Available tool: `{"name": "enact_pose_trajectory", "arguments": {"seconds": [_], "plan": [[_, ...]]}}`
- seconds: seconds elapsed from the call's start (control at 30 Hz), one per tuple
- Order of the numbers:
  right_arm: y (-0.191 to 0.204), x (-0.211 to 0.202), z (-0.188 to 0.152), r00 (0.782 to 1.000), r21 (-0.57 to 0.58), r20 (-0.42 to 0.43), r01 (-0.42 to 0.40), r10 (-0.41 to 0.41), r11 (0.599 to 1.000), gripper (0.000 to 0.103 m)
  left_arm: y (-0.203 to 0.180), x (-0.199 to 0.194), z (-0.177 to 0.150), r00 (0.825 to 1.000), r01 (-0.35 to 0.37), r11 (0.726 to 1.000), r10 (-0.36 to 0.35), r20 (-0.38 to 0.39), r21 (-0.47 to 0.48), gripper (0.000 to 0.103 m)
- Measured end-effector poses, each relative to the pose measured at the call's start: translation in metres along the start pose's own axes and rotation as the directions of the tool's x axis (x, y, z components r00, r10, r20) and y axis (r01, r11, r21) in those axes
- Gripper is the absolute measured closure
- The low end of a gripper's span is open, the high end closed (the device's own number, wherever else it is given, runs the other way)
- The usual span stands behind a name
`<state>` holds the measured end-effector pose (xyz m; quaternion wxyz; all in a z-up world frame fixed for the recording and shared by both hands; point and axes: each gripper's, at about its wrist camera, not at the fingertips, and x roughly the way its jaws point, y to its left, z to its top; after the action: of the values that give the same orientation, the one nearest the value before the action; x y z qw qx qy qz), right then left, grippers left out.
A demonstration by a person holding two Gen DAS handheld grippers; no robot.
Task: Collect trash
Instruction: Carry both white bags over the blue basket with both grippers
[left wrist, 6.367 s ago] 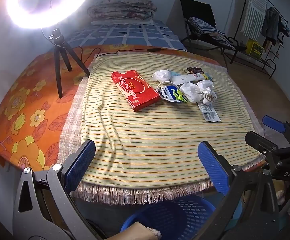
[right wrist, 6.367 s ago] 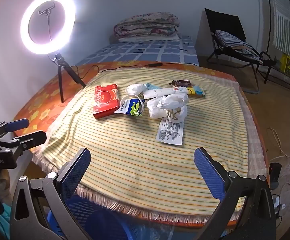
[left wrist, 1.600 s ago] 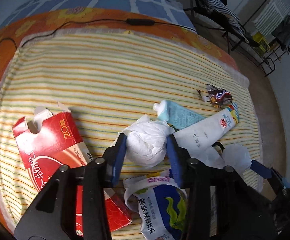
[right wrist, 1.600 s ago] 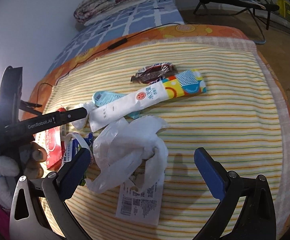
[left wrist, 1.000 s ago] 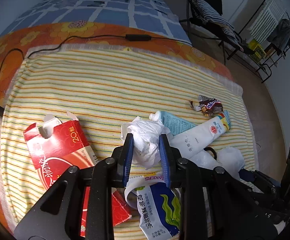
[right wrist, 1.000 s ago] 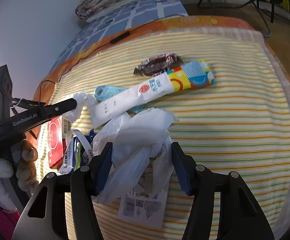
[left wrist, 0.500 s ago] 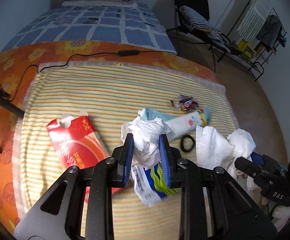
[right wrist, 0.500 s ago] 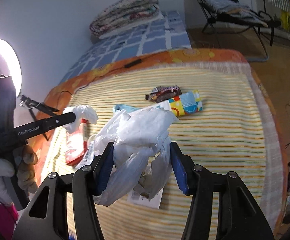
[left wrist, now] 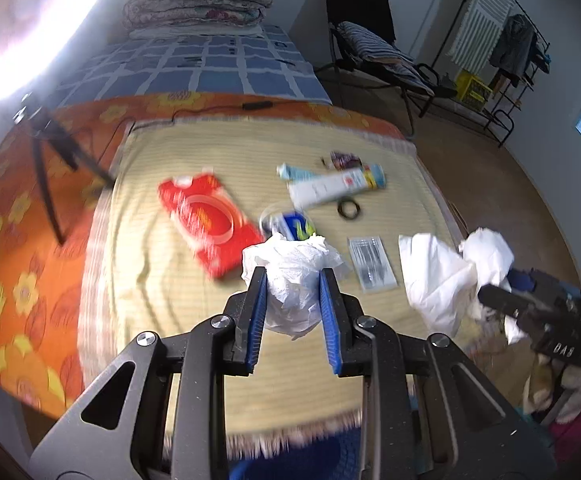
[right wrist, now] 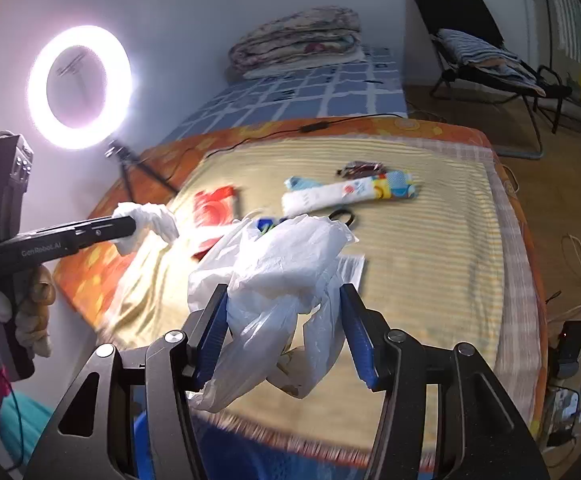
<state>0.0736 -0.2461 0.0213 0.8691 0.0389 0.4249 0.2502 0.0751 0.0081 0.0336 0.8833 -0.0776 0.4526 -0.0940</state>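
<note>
Crumpled tissue wad (left wrist: pixel 296 280) clamped in left gripper (left wrist: pixel 293 300) jaws, white plastic bag (right wrist: pixel 286 280) pinched in right gripper (right wrist: pixel 284 330), both lifted over the worktop's near edge above the blue basket (left wrist: pixel 310 456). Left on the worktop: red carton (left wrist: pixel 210 220), tubes (left wrist: pixel 334 188), wrapper, label slip (left wrist: pixel 370 264), blue-green packet. Nothing blocks the drop.

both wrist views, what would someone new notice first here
Probably the two white bundles held up over the striped cloth: the left tongs clamp a crumpled white wad, and the right tongs grip a limp white plastic bag. Next, the glaring ring light at the far left and the red box among the litter on the cloth.
</note>
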Motion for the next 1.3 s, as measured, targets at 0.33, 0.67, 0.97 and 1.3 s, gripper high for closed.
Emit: {"name": "enact_pose_trajectory", "arguments": {"seconds": [0.33, 0.67, 0.97, 1.3], "plan": [[0.045, -0.043, -0.065, 0.999, -0.117, -0.043, -0.031, 0.026, 0.993, 0.049, -0.001, -0.042, -0.096, 0.999, 0.026, 1.000, -0.026, -0.047, -0.007, 0.078], [0.078, -0.048, -0.126, 0.990, -0.178, -0.137, -0.053, 0.028, 0.983, 0.049, 0.007, -0.040, -0.176, 0.989, 0.039, 0.999, -0.044, -0.143, -0.035, 0.078], [0.094, -0.028, -0.170, 0.972, -0.226, -0.234, -0.050, -0.004, 0.973, 0.049, 0.015, -0.018, -0.223, 0.972, 0.016, 0.999, -0.025, -0.235, -0.043, 0.078], [0.106, -0.007, -0.199, 0.952, -0.271, -0.304, -0.049, -0.038, 0.961, 0.048, 0.008, -0.007, -0.250, 0.956, 0.008, 1.000, -0.004, -0.294, 0.013, 0.078]]}}
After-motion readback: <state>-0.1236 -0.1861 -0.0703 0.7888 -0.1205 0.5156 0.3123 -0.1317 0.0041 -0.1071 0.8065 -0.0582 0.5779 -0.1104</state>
